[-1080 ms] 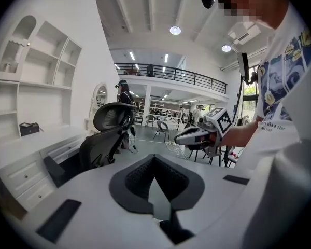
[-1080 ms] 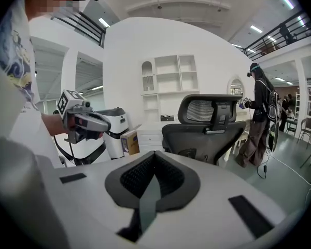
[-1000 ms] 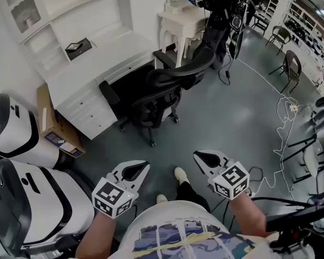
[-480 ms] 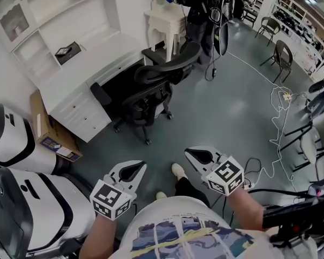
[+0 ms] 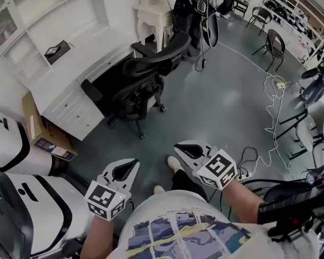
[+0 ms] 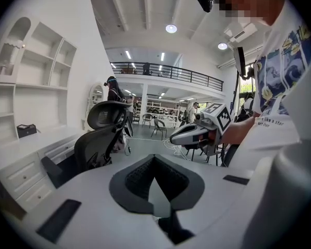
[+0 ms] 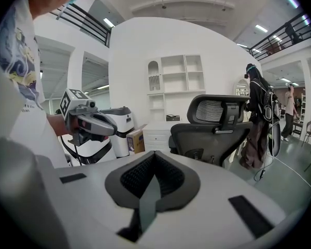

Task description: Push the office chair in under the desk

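Ahead of me the black mesh chair (image 5: 143, 88) stands upright, slightly angled, its seat at the white desk's (image 5: 92, 66) dark kneehole, backrest sticking out.

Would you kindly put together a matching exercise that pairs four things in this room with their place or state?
Things:
1 office chair
2 cardboard box
3 left gripper
4 white cable

Places or states:
A shut, holding nothing
B on the floor beside the desk
C trailing across the grey floor
D black, standing at the desk's opening

Pairs: 1-D, 2-B, 3-A, 4-C
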A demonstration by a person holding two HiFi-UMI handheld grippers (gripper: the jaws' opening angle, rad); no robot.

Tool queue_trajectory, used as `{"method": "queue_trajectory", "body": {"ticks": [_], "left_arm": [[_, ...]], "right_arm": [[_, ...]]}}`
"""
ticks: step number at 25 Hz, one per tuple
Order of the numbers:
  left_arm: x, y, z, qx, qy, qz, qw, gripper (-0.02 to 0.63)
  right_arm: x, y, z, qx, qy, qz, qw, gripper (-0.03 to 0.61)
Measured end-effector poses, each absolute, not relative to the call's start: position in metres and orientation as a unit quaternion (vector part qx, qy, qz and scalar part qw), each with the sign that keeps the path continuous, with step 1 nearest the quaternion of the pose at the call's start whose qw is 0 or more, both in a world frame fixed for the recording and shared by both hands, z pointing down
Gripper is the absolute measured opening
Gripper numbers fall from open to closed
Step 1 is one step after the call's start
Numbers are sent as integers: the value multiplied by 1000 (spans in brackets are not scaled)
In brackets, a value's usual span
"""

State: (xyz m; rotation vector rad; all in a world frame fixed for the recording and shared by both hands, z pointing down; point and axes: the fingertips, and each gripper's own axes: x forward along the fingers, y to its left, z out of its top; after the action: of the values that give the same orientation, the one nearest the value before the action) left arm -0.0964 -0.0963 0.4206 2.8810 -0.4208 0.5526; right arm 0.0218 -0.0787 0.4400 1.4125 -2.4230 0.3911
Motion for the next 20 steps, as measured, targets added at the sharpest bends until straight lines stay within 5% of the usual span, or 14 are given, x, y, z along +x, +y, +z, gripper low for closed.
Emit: {"method": "queue_trajectory", "body": {"ticks": [20], "left_arm": [[-97,-99,431,965,-137,199,100,12]], "right_arm": [[5,-82,449,470,-854,150,166,25]]}}
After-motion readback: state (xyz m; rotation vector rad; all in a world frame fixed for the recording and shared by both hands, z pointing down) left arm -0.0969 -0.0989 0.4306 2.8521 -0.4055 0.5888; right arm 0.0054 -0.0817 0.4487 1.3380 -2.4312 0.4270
